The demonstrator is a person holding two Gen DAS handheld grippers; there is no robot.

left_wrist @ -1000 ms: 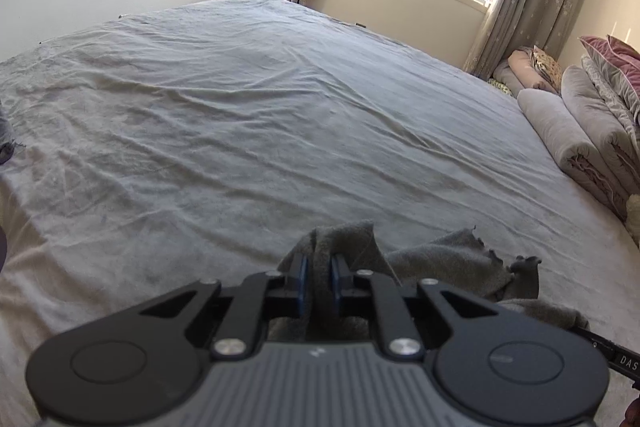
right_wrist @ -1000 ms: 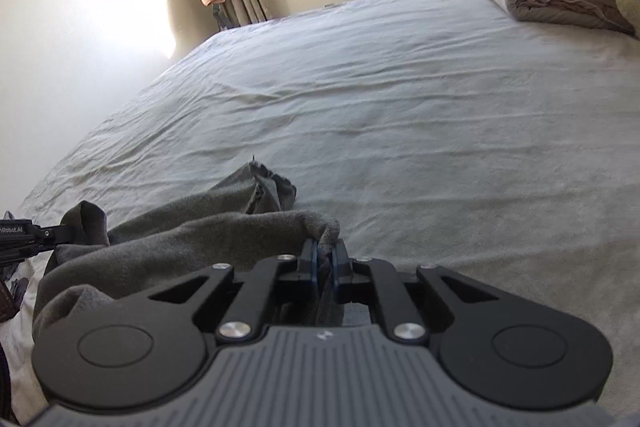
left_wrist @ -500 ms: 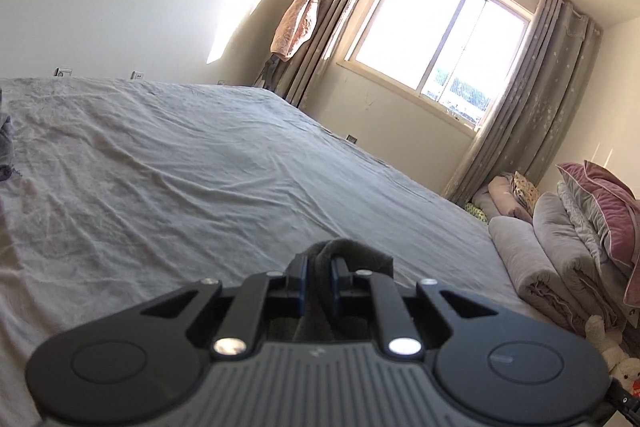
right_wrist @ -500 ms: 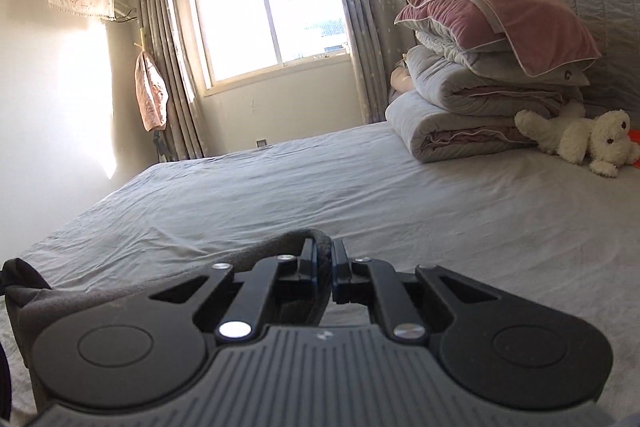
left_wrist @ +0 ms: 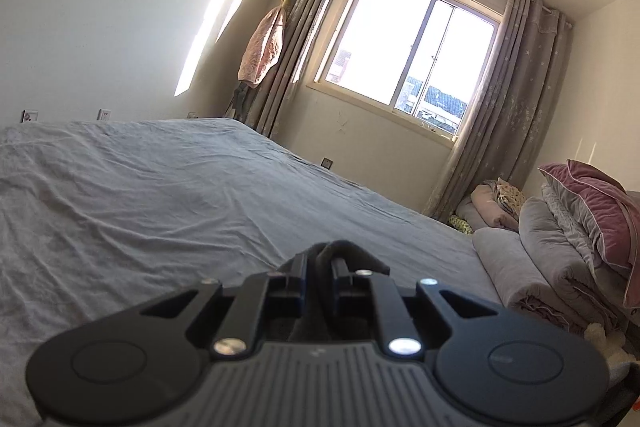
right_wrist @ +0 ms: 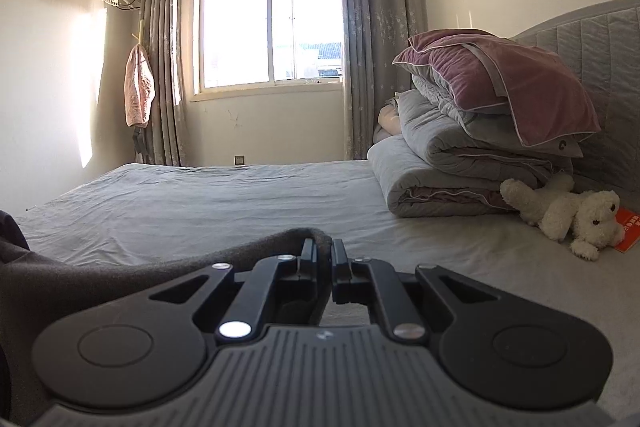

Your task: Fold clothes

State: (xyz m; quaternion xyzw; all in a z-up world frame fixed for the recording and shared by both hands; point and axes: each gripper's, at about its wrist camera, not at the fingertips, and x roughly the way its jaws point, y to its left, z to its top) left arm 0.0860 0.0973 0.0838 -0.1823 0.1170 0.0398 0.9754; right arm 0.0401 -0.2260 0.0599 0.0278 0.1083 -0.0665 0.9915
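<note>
Gray-sheeted bed (right_wrist: 224, 203) under a sunny window (right_wrist: 272, 23); both grippers, left (left_wrist: 319, 269) and right (right_wrist: 322, 257), pinch the dark gray garment (right_wrist: 120, 267), fingers clenched on its edge.

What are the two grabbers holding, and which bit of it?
Both hold the dark grey garment. The left gripper and the right gripper each pinch a bunched fold at its upper edge.

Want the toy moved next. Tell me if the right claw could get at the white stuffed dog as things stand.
Probably not yet. The right claw is shut on the grey garment, so it is occupied. The bed sheet toward the white stuffed dog looks unobstructed.
</note>
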